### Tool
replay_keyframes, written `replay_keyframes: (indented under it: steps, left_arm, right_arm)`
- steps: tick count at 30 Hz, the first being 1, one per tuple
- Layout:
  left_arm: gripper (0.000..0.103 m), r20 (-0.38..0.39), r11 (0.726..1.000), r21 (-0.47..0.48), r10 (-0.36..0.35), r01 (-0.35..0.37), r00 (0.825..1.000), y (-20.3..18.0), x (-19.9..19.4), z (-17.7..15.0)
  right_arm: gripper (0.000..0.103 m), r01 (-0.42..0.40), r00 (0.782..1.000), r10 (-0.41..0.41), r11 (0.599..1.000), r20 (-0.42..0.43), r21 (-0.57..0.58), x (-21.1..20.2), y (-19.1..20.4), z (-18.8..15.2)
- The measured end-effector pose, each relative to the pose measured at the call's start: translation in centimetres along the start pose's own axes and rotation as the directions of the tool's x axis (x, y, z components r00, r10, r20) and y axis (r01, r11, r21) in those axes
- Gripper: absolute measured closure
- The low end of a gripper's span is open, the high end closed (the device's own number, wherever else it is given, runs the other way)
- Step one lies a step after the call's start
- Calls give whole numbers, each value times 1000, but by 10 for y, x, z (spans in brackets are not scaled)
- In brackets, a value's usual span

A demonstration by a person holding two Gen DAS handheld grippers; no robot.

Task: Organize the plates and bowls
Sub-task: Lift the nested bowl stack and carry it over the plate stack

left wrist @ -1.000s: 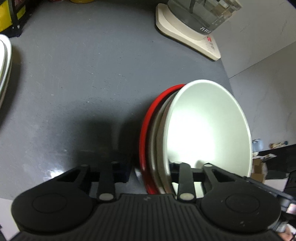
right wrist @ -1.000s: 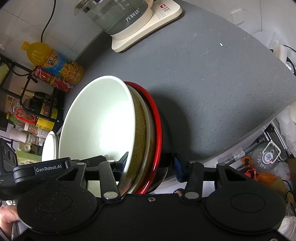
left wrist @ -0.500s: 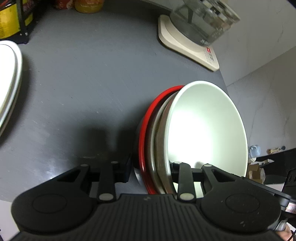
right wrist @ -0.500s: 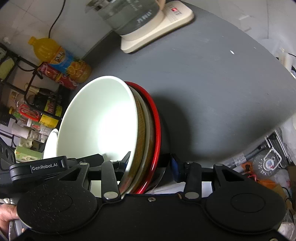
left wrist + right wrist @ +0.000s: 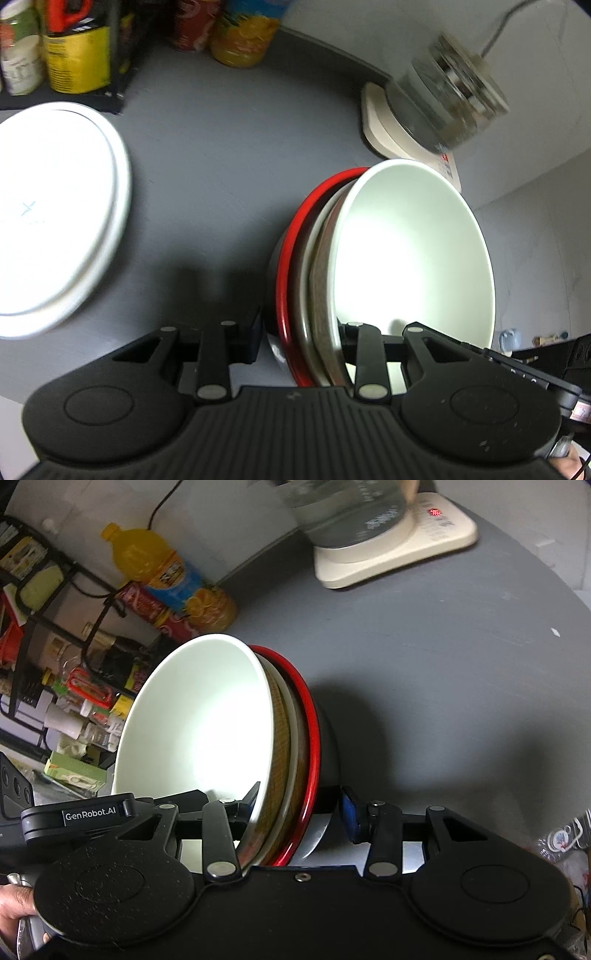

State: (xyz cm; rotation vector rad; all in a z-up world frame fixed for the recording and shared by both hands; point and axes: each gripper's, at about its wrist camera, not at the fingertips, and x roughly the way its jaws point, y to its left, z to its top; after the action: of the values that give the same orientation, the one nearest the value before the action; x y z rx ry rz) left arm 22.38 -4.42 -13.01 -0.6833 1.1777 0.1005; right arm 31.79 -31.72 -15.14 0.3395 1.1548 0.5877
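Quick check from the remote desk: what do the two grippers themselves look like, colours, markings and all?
Both are matte black plastic with two round discs and silver rivets on the linkage bars. The left gripper has a ribbed base plate. The right gripper has a smooth base and a blue pad on one finger. White "GenRobot.AI" lettering marks the left gripper's body.

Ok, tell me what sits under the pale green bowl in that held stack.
Nested beneath the pale green bowl are a brown-patterned bowl, a cream-rimmed one, then a red-rimmed bowl with a dark outside. Only their rims show; their insides are covered.
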Motion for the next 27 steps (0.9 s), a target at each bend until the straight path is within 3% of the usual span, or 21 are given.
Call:
replay_keyframes:
  steps: [27]
  left_arm:
    - [71, 119, 977, -203, 84, -58, 989, 128, -91, 22]
  right_arm:
    - [61, -129, 986, 106, 972, -126, -196, 74, 128, 12]
